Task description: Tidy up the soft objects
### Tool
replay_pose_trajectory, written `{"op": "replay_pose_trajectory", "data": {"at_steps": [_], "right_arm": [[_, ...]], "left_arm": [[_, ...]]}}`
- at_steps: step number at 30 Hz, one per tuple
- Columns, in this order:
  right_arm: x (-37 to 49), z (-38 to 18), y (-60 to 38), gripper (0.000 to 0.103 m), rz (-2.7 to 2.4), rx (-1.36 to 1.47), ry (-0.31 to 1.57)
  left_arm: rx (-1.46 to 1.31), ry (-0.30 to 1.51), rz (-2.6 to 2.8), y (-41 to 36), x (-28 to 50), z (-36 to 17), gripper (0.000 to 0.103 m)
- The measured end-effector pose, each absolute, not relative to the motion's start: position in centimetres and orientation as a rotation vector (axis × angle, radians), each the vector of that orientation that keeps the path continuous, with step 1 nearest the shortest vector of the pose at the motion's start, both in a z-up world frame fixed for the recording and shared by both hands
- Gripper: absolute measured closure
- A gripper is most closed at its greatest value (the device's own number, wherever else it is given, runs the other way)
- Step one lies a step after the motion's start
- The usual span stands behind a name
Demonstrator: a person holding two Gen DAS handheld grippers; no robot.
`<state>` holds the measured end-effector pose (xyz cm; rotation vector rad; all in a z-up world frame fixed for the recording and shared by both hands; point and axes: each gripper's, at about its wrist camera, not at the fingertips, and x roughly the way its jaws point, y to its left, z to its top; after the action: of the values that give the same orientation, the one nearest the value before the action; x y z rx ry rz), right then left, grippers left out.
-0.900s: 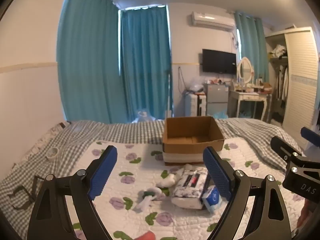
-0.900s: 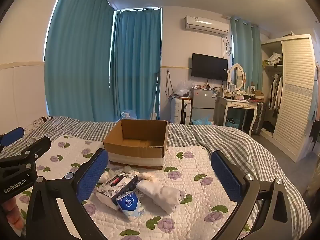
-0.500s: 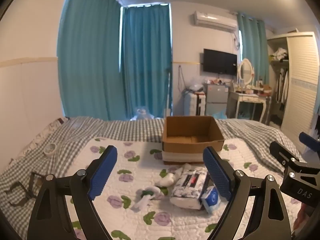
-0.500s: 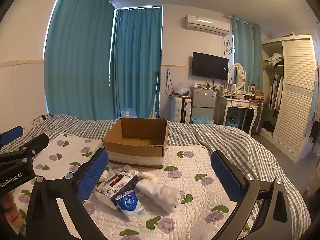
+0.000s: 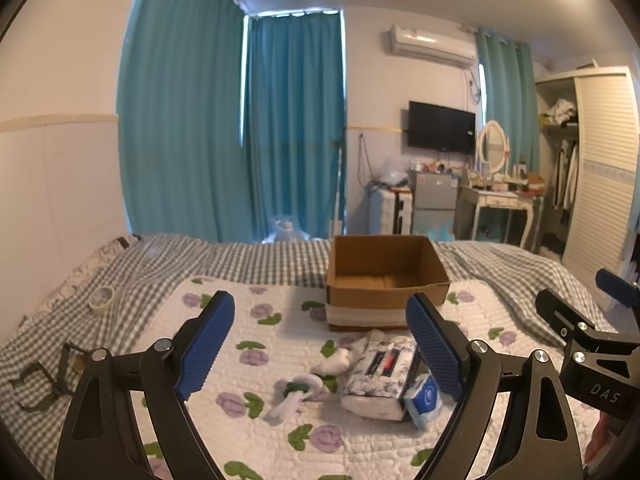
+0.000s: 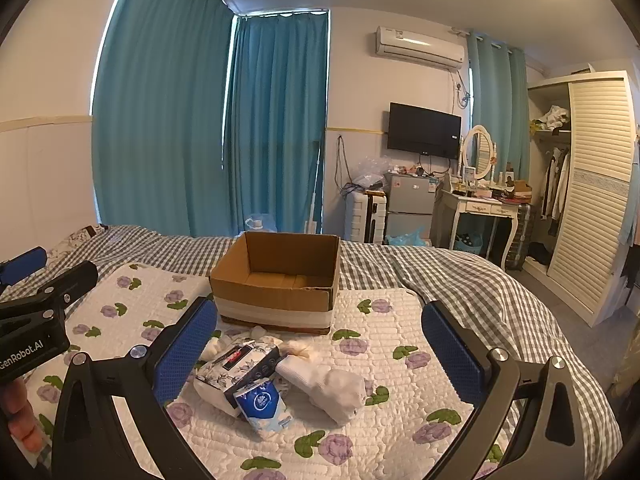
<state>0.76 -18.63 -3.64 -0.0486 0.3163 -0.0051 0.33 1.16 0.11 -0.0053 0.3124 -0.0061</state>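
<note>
The bed (image 6: 460, 280) carried everything: a checked cover with a white flowered quilt (image 6: 380, 412) laid over it. On the far part of the quilt stood an open cardboard box (image 6: 280, 280), which looked empty, and just in front of it lay the heap of soft things.

From the right wrist view the heap sat low and left of centre between the right tongs (image 6: 320, 352), which were spread wide and held nothing. A patterned tissue pack (image 6: 236, 364) lay with its long axis running from near left towards the box, a small blue tissue packet (image 6: 262, 404) leaned against its near end, and a rolled white sock (image 6: 332, 388) lay just to their right, its long axis slanting away to the far left.

From the left wrist view the left tongs (image 5: 320, 348) were likewise released and empty, and the same heap lay under their right finger, with a small white-and-green cloth (image 5: 296, 392) nearer their middle.

The rolled sock probably fell to the right tongs, being on their side and between their fingers; the white-and-green cloth seemed nearer the left. Either way the box lay straight beyond the heap.
</note>
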Motion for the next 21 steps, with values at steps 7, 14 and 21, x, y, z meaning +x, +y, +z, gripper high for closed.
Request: {"op": "replay_pose_trajectory", "data": {"at_steps": [7,14,21], "right_arm": [[0.66,-3.52,-18.36,0.0,0.008,-0.054,0.319],[0.66,-3.58,-18.01,0.0,0.015,-0.062,0.323],[0.53,-3.61,-17.98,0.0,0.018,-0.062,0.322]], "left_arm": [[-0.011,0.308,0.002,1.5,0.22,0.39,0.014],[-0.012,0.313,0.008,1.48,0.27,0.36,0.014],[-0.011,0.308,0.009,1.55,0.1,0.49,0.014]]}}
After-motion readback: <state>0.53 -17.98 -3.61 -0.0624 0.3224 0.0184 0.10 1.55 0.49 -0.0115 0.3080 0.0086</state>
